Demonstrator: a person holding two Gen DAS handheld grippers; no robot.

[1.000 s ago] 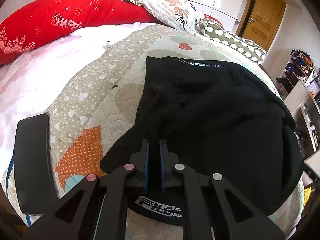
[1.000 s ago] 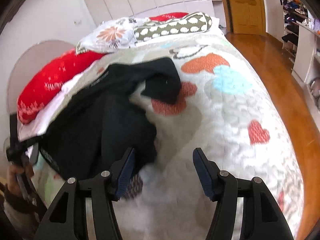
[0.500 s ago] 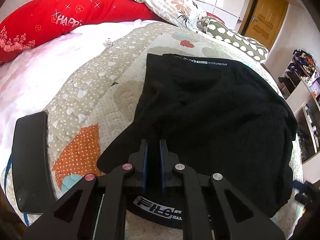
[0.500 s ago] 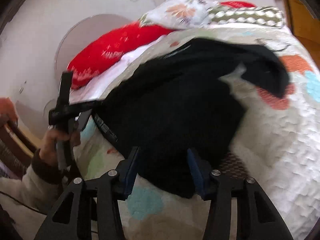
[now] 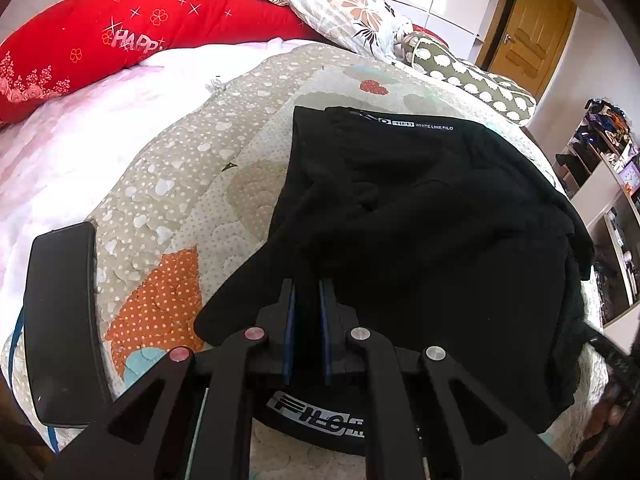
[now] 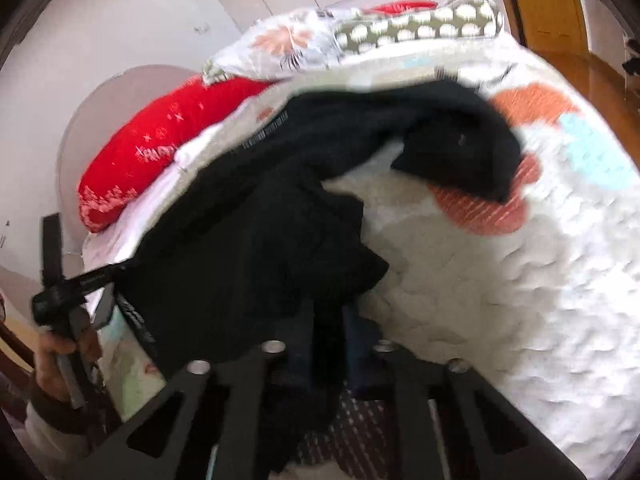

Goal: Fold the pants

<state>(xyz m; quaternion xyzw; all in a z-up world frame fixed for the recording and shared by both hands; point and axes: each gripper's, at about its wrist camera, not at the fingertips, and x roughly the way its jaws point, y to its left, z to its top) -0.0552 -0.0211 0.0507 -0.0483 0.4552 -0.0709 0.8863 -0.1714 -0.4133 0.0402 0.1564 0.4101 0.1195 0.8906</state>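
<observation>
Black pants (image 5: 420, 232) lie bunched on the patterned quilt (image 5: 168, 200), with the white-lettered waistband near the front edge. My left gripper (image 5: 307, 292) is shut on the near edge of the pants by the waistband. In the right wrist view my right gripper (image 6: 328, 320) is shut on a fold of the same pants (image 6: 260, 248), and one leg end (image 6: 460, 152) trails off to the far right over the quilt. The left gripper (image 6: 76, 284) shows there at the far left, held in a hand.
A black phone (image 5: 60, 320) lies at the bed's near left corner. A long red pillow (image 5: 120, 40) and patterned pillows (image 5: 344, 8) sit at the head of the bed. Shelves (image 5: 600, 200) and a wooden door (image 5: 532, 32) stand at the right.
My right gripper moved left from the bare quilt onto the pants and closed on a fold of them. My left gripper kept its hold and barely moved.
</observation>
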